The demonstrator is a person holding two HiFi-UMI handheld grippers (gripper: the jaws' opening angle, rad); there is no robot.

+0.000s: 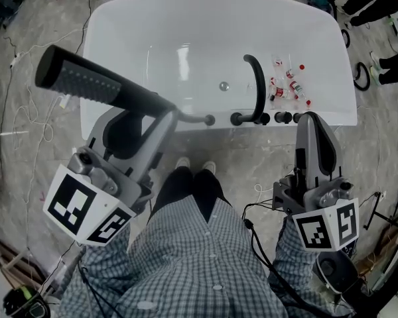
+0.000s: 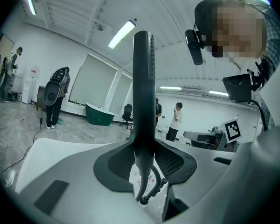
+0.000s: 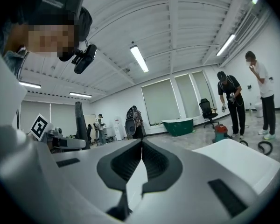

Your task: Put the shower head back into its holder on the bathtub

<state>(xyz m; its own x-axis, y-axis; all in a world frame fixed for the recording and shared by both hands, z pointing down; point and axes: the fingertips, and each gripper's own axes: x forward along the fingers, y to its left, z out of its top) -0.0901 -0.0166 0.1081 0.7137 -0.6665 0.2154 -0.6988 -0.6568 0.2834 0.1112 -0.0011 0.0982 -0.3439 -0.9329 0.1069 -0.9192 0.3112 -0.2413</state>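
Observation:
The black shower head [image 1: 86,81] is raised above the tub's near left rim, its flat spray face toward the head camera. My left gripper [image 1: 160,116] is shut on its handle. In the left gripper view the shower head [image 2: 143,92] stands upright between the jaws, the hose [image 2: 149,190] looping below. A short hose runs to a black fitting [image 1: 209,119] on the rim of the white bathtub [image 1: 119,18]. My right gripper [image 1: 312,126] is shut and empty near the rim's right end, beside the black knobs [image 1: 282,118]. In its own view the right gripper [image 3: 141,158] holds nothing.
A black arched faucet [image 1: 255,85] rises from the rim mid-right. Several small bottles [image 1: 286,85] lie in the tub's right corner. Cables [image 1: 26,52] trail over the floor to the left. People [image 3: 231,101] and a green tub [image 3: 178,126] stand far off in the room.

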